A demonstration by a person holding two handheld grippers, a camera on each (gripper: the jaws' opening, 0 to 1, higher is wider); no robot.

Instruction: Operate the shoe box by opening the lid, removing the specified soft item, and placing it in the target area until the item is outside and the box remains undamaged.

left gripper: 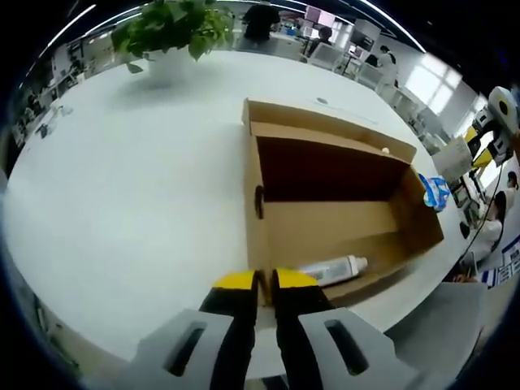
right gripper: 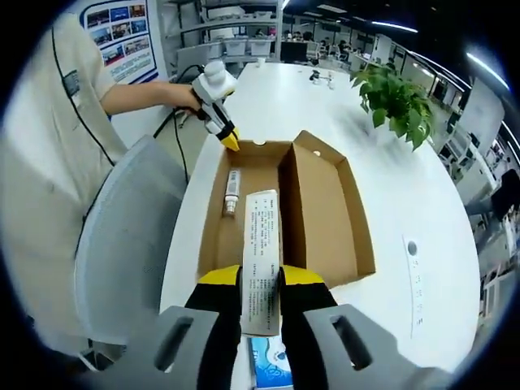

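Note:
The brown cardboard shoe box (left gripper: 325, 223) (right gripper: 325, 211) lies open on the white table, its lid folded back beside the body. A white tube (left gripper: 333, 268) (right gripper: 231, 191) rests on the box floor. My left gripper (left gripper: 264, 280) (right gripper: 226, 136) is shut on the rim of the box's end wall. My right gripper (right gripper: 260, 280) is shut on a long white printed carton (right gripper: 262, 256), held over the opposite end of the box. From the left gripper view, that carton (left gripper: 453, 158) and the right gripper (left gripper: 479, 146) appear beyond the box's far end.
A blue-and-white packet (right gripper: 268, 361) (left gripper: 435, 191) lies on the table by the box's end. A potted plant (left gripper: 175, 28) (right gripper: 394, 97) stands farther along the table (left gripper: 122, 179). A grey chair (right gripper: 122, 236) and a person in a beige shirt (right gripper: 49, 146) are at the table's edge.

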